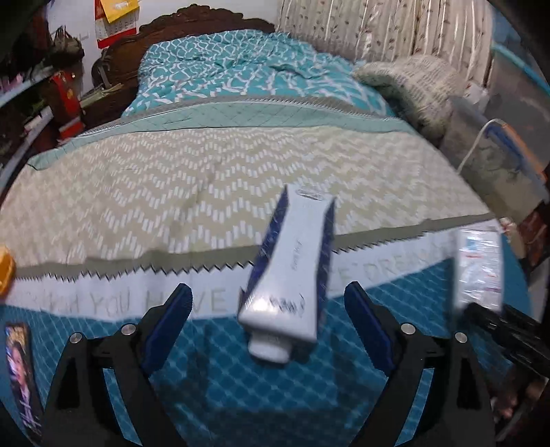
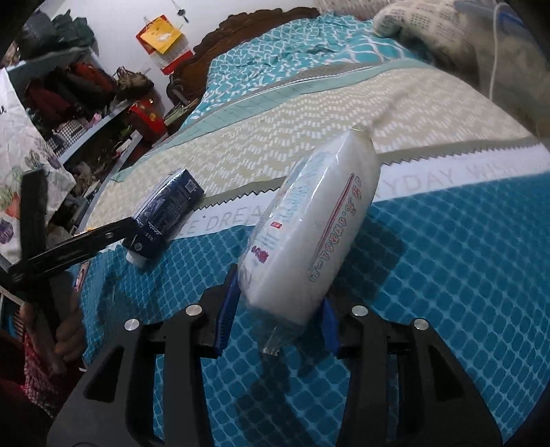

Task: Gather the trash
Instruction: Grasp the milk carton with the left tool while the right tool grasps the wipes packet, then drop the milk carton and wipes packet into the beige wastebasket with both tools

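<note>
L wrist view, bottom of frame: left gripper [image 1: 268, 319] w/ jaws spread wide, blue pads on each side. A white-and-blue tube [image 1: 290, 271] sits in the gap btwn them, cap end [image 1: 270, 349] nearest the lens, but neither pad touches it; it looks blurred and tilted, long axis running up the frame. Can't tell if it rests on the bed or hangs just above it. Under it is the teal diamond-pattern bedspread [image 1: 240, 395]. Lower left edge: a dark printed card or booklet [image 1: 20, 374] lying on the spread. Right edge, mid height: a clear plastic pack [image 1: 479, 264], w/ black gripper parts just below it.

R wrist view, bottom centre: right gripper [image 2: 276, 326] pinching a white plastic-wrapped pack [image 2: 309, 223] by its near end, both blue pads [image 2: 227, 313] pressed on the wrap. Pack rises up and to the right, off the spread. To its left, mid frame, the same tube lies by the tip of the other gripper's black finger [image 2: 99, 237]. Lower left: a person's hand [image 2: 65, 340] on that gripper's handle.

Farther up in both views: white band w/ grey lettering [image 1: 120, 302], then beige zigzag blanket [image 1: 172, 192], then teal-white patterned bedding [image 1: 223, 75] and a dark carved headboard [image 1: 192, 24] at top. Upper left: cluttered shelves [image 2: 68, 93]. Upper right: pale curtain [image 1: 378, 27].
</note>
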{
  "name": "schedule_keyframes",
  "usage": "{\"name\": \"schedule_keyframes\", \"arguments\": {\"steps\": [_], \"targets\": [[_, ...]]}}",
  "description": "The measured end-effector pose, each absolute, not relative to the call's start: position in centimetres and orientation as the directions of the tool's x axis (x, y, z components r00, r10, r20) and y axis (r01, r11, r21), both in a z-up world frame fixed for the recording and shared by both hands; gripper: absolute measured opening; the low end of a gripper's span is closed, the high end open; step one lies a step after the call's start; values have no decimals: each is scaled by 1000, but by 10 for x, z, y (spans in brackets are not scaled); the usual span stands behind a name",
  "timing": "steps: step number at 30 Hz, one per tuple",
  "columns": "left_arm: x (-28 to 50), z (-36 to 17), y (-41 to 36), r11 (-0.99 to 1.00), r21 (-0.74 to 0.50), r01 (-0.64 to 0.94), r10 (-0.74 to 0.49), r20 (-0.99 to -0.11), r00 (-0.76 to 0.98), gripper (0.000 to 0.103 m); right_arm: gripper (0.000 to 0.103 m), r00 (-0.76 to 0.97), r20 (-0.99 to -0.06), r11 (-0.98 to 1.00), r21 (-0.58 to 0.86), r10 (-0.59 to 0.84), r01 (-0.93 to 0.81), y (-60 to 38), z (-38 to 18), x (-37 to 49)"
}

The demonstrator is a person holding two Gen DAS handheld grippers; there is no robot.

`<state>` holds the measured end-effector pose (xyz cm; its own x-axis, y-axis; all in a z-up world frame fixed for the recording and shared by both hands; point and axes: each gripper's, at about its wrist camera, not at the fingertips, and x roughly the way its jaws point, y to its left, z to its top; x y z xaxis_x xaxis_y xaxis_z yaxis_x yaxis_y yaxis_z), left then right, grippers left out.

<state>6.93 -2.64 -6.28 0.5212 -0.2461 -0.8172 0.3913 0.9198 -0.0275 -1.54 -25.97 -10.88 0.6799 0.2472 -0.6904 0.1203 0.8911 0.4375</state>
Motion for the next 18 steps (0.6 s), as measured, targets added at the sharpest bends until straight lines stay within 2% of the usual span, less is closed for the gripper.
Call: {"name": "schedule_keyframes", "arguments": {"steps": [3, 7, 9, 12, 17, 18], "targets": [[78, -74, -34, 921, -9, 389, -220, -837, 502, 84, 73, 685, -677, 868, 479, 269, 133, -268, -112, -19], [80, -82, -38, 913, -8, 409, -219, -853, 474, 71, 74, 692, -628, 792, 595, 354, 135, -283, -118, -22], [80, -85, -39, 909, -4, 417, -216, -859, 463, 61, 75, 695, -598, 742, 656, 399, 137, -290, -123, -23], [82, -86, -40, 906, -21, 423, -229, -865, 447, 55, 76, 704, -537, 652, 746, 466, 138, -301, -128, -25], [79, -86, -46, 900, -3, 436, -223, -863, 454, 54, 74, 721, -475, 561, 815, 505, 144, -314, -131, -28], [79, -85, -48, 899, -2, 438, -223, -862, 455, 53, 66, 724, -474, 557, 817, 501, 150, -315, -132, -29]]}}
